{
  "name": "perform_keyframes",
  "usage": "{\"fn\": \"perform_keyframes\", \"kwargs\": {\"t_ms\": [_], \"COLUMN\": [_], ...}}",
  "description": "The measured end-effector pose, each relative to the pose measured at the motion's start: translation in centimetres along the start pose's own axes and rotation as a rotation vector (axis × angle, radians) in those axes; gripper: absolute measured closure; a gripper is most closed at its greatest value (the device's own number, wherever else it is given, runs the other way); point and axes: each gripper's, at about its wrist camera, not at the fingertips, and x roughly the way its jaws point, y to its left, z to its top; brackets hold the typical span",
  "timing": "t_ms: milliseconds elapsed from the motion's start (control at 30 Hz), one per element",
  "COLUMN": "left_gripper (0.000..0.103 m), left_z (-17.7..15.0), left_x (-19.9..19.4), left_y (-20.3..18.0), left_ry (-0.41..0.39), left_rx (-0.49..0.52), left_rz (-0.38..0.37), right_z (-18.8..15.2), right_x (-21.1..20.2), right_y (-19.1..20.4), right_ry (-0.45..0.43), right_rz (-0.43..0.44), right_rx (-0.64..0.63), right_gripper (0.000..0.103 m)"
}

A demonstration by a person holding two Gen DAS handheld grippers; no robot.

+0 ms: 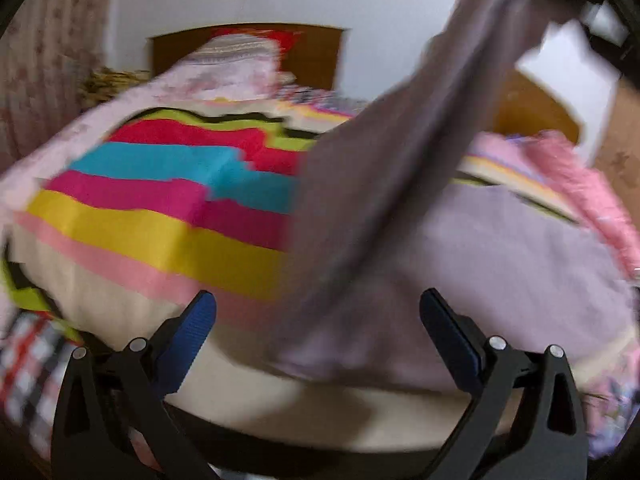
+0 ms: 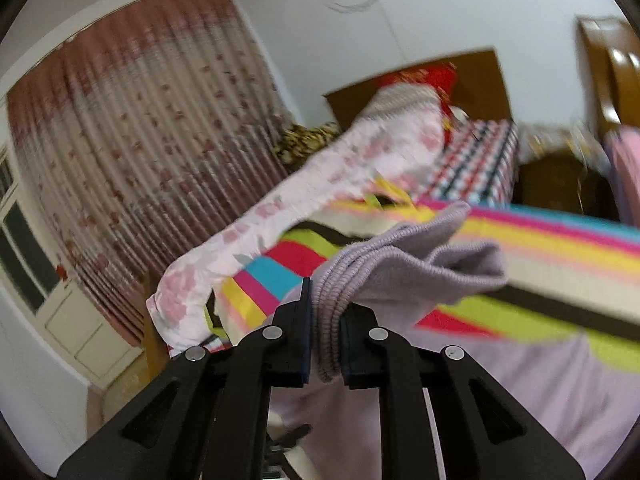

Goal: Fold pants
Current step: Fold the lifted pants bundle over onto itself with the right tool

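The pants [image 1: 500,252] are pale lilac knit and lie on a bed with a striped cover [image 1: 168,200]. One leg [image 1: 400,160] is lifted up and to the upper right, stretched taut. My left gripper [image 1: 318,304] is open and empty, low over the near edge of the pants. In the right wrist view my right gripper [image 2: 325,320] is shut on the ribbed cuffs of the pants [image 2: 384,268] and holds them above the bed; more lilac cloth [image 2: 520,384] hangs below.
A pink floral quilt [image 2: 320,184] lies along the bed's far side by the curtain [image 2: 140,152]. A wooden headboard [image 1: 312,56] and pillows stand at the back. A checked sheet [image 2: 476,160] covers the bed's head end. A wooden cabinet [image 2: 560,180] stands at right.
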Motion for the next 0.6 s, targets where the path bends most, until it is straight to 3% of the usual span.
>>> {"fn": "perform_keyframes", "kwargs": {"t_ms": [67,133,167,233,333,433,467,500,600], "left_gripper": [0.002,0.001,0.001,0.001,0.001,0.001,0.001,0.001,0.001], "left_z": [0.1,-0.5,-0.7,-1.2,-1.9,-1.9,-1.8,-1.8,-1.5], "left_x": [0.5,1.0,0.9,1.3,1.5,1.6,1.6,1.6,1.8], "left_y": [2.5,6.1,6.7,5.8,4.1,3.8,3.6,3.4,3.5], "left_ry": [0.008,0.017,0.008,0.037,0.023,0.020,0.020,0.020,0.029], "left_rx": [-0.096,-0.249,-0.257,-0.193,-0.110,-0.096,-0.082,-0.074,-0.081], "left_rz": [0.011,-0.078,-0.093,-0.041,0.049,0.068,0.082,0.096,0.106], "right_z": [0.5,-0.1,-1.1,-4.1,-11.3,-19.3,-20.8,-21.4,-20.3], "right_x": [-0.7,-1.4,-1.8,-2.3,-3.1,-2.1,-1.6,-1.7,-1.5], "right_y": [-0.1,-1.1,-2.0,-4.2,-10.0,-15.8,-16.4,-16.2,-15.2], "right_ry": [-0.018,-0.030,-0.029,-0.020,0.042,0.179,0.204,0.172,0.168], "right_rz": [0.003,0.013,0.011,-0.038,-0.130,-0.153,-0.153,-0.150,-0.180], "right_rx": [-0.012,0.004,0.020,0.056,0.194,0.381,0.399,0.386,0.332], "right_gripper": [0.090,0.090,0.090,0.090,0.090,0.090,0.090,0.090,0.090]}}
